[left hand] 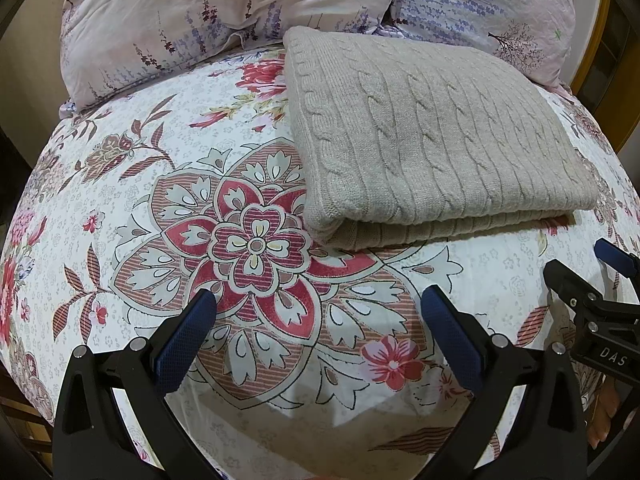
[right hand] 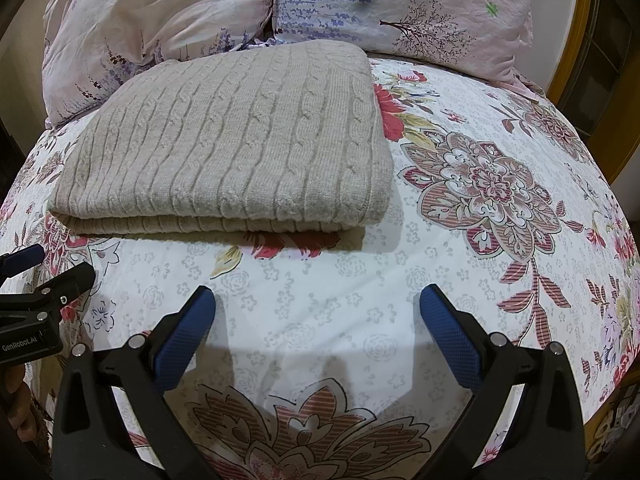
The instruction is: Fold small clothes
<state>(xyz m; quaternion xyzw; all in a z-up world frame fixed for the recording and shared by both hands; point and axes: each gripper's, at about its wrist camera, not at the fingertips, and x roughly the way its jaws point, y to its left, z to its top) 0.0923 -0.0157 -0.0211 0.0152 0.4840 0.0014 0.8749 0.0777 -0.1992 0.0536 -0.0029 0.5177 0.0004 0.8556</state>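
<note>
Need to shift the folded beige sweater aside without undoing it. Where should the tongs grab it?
Probably take the beige sweater at its near edge, where the layers stack in a rounded fold facing both tongs. Come in low and level from the front, left tongs and right tongs spaced apart, pinching all layers together.
</note>
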